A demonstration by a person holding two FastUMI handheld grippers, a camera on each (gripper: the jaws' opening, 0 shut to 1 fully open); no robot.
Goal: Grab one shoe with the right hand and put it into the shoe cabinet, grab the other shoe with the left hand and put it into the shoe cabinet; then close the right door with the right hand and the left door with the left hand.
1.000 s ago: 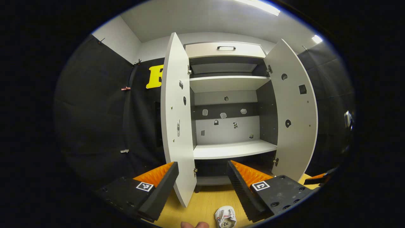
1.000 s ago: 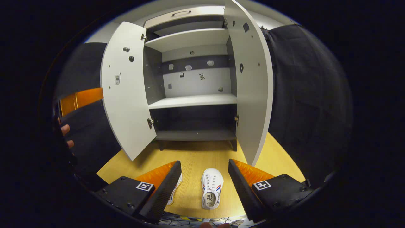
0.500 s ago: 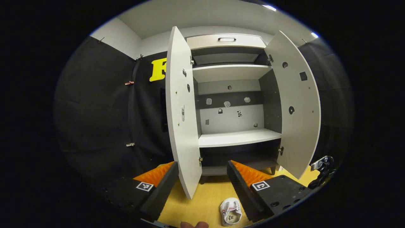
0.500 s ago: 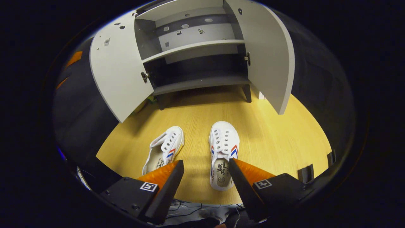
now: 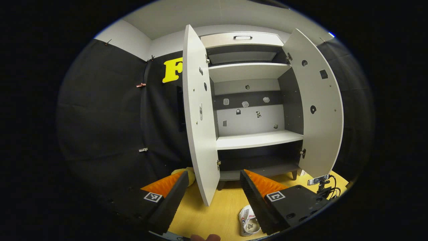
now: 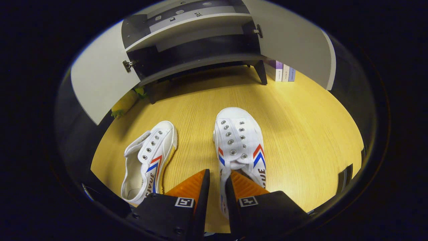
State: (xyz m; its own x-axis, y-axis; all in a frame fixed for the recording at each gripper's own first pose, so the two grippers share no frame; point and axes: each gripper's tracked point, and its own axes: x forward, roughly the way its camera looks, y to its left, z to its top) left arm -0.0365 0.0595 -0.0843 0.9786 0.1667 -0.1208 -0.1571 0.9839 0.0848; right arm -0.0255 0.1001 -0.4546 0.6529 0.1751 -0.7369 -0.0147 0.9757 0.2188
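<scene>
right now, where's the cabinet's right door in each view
Left gripper view: the right door stands open, right of centre, running from near the top down toward the floor.
Right gripper view: the right door is at the upper right, swung open, with its lower part in the picture.
Shared landmark: the lower hinge on the door's inner edge, which sits at top centre-right in the right gripper view.

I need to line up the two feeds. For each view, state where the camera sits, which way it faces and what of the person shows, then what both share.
Left gripper view: rides the left gripper, held level, facing the open cabinet; a fingertip shows at the bottom edge.
Right gripper view: rides the right gripper, tilted down at the floor, fingers narrowed on the right shoe beside the left shoe; none of the person visible.
Shared: cabinet, floor, one shoe.
</scene>
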